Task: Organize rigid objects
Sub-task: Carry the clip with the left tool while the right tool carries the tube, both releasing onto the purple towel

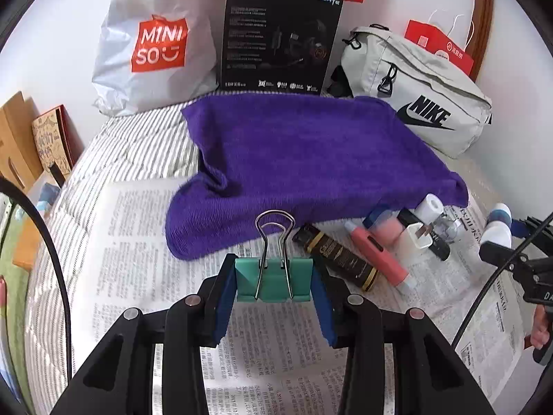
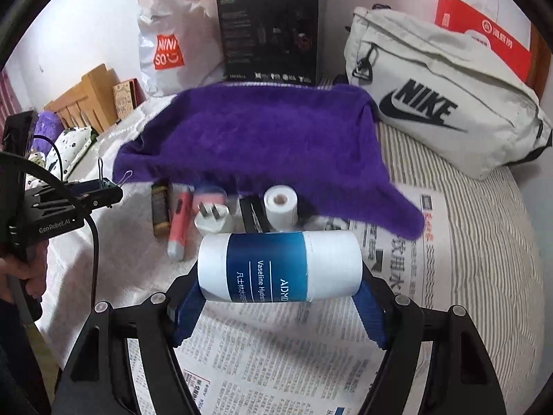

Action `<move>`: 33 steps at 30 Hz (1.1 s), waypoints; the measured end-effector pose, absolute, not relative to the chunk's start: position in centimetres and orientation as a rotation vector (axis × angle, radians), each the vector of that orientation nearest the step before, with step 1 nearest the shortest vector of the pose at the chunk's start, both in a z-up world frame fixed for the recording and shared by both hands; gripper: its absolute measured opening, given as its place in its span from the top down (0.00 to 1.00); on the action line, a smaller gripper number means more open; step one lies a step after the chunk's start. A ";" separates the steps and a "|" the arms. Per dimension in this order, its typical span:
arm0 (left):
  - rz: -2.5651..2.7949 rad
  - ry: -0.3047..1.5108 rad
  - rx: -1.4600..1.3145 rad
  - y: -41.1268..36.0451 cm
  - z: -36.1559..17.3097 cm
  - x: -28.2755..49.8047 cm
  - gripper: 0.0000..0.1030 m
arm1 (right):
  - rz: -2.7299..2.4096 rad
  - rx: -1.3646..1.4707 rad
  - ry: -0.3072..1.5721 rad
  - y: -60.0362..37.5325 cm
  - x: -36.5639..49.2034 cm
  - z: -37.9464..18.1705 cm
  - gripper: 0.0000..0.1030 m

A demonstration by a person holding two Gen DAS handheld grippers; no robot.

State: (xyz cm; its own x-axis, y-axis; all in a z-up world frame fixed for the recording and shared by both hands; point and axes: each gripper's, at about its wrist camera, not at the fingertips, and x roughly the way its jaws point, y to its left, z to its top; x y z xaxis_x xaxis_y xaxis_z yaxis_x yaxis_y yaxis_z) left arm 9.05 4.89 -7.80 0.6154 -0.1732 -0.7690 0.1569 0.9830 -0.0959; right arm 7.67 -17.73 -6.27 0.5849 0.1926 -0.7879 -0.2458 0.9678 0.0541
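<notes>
Binder clip point(image 1: 274, 279) clamped between left fingers point(image 1: 221, 297); Vaseline tube point(image 2: 280, 265) spans right fingers point(image 2: 371, 314).

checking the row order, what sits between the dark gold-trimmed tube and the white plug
The pink pen lies between the dark tube and the white plug, clearest in the right wrist view.

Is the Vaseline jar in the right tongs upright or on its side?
On its side. The Vaseline jar lies crosswise between the right tongs, one blue pad at each end, and its label text runs sideways.
</notes>
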 end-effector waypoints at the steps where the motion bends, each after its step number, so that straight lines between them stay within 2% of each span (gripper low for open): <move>1: -0.193 0.888 -0.018 4.9 -7.5 9.1 0.62 | 0.257 -0.069 0.909 -17.6 7.9 -6.0 0.27; 17: -0.187 0.860 0.070 4.1 -3.2 14.5 0.62 | 0.244 -0.057 0.889 -17.0 14.9 -2.9 0.27; 33: -0.188 0.918 0.063 3.6 -5.7 23.8 0.62 | 0.231 -0.113 0.960 -16.1 26.0 -5.5 0.27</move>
State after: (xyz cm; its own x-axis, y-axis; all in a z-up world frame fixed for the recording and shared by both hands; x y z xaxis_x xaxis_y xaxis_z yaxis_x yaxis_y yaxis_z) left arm 23.75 3.57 -5.71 0.5925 -0.1352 -0.7941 0.1886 0.9817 -0.0264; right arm 26.01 -16.13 -5.50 0.5513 0.1448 -0.8216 -0.2445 0.9696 0.0069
